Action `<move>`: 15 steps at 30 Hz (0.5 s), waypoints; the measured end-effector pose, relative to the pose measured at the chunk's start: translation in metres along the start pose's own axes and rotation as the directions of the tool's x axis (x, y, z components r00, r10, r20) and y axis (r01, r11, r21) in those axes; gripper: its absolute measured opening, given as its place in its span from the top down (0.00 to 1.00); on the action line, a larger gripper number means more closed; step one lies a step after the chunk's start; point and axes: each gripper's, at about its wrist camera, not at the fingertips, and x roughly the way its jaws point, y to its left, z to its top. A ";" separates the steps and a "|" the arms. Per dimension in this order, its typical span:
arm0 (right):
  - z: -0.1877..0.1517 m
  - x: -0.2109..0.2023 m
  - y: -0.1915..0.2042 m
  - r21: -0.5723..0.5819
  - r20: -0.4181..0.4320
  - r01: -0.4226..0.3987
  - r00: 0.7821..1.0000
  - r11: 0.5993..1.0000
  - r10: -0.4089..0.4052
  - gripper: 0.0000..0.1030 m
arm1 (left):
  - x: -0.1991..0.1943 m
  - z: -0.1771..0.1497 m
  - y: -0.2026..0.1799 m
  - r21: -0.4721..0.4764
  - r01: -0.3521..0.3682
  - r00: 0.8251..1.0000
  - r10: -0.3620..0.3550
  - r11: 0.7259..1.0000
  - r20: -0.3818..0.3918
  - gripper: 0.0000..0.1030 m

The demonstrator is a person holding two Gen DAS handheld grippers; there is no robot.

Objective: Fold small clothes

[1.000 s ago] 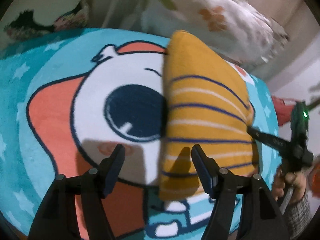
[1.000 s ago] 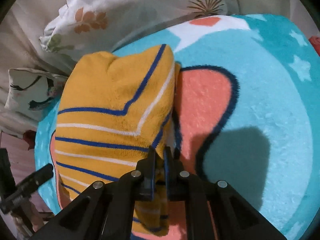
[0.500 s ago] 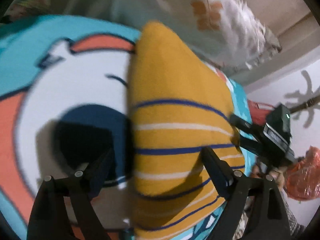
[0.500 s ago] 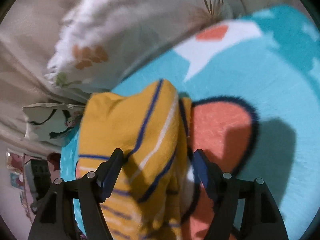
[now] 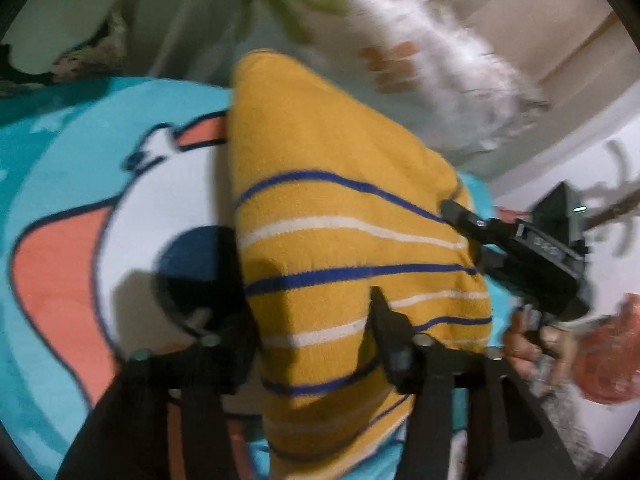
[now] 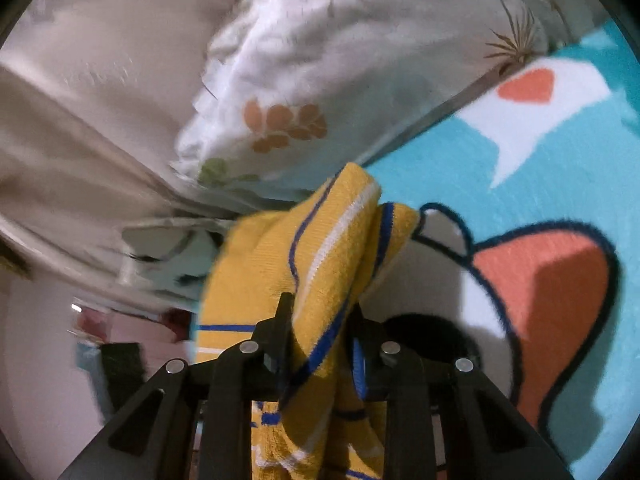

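While both grippers close, left gripper (image 5: 308, 320) and right gripper (image 6: 320, 320) straddle yellow garment (image 5: 340, 240) edges

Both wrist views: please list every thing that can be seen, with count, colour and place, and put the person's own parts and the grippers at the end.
striped garment: one, mustard yellow with blue and white stripes, lying bunched on the blanket, between the fingers of both grippers.
blanket: one, turquoise with a white and coral cartoon print, under the garment.
floral pillow: one, white with orange and green leaf print, behind the blanket.
small cushion: one, pale with black lines, far left in the left wrist view.
red bag-like item: one, right edge, too blurred to identify.
hand: one, holding the right gripper's handle.
left gripper: one, black, jaws closing around the garment.
right gripper: one, black, jaws closing around a garment fold.
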 end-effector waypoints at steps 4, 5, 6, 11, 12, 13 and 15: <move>-0.008 0.024 -0.020 -0.040 -0.031 0.276 0.960 0.960 -0.278 0.62 | 0.021 -0.018 0.022 -0.028 -0.102 0.991 0.099 0.994 -0.089 0.38; -0.010 0.020 -0.024 -0.008 -0.025 0.259 0.966 0.966 -0.259 0.62 | 0.016 -0.024 0.027 -0.043 -0.084 0.993 0.080 0.995 -0.088 0.35; -0.011 0.011 -0.027 0.029 -0.007 0.244 0.970 0.969 -0.244 0.62 | 0.010 -0.030 0.030 -0.046 -0.091 0.993 0.087 0.995 -0.081 0.33; -0.012 -0.033 0.005 -0.015 0.139 0.293 0.947 0.956 -0.288 0.62 | -0.022 -0.056 0.042 -0.047 -0.174 0.985 0.174 0.984 0.000 0.30; -0.014 -0.039 0.021 -0.053 0.168 0.288 0.946 0.956 -0.275 0.63 | -0.027 -0.060 0.042 -0.046 -0.194 0.981 0.195 0.980 0.024 0.30; -0.015 -0.042 0.031 -0.081 0.179 0.279 0.949 0.957 -0.261 0.63 | -0.031 -0.064 0.042 -0.041 -0.211 0.976 0.212 0.977 0.042 0.30; -0.023 -0.040 0.056 -0.151 0.162 0.226 0.966 0.962 -0.201 0.63 | -0.042 -0.068 0.041 -0.028 -0.250 0.963 0.252 0.968 0.099 0.30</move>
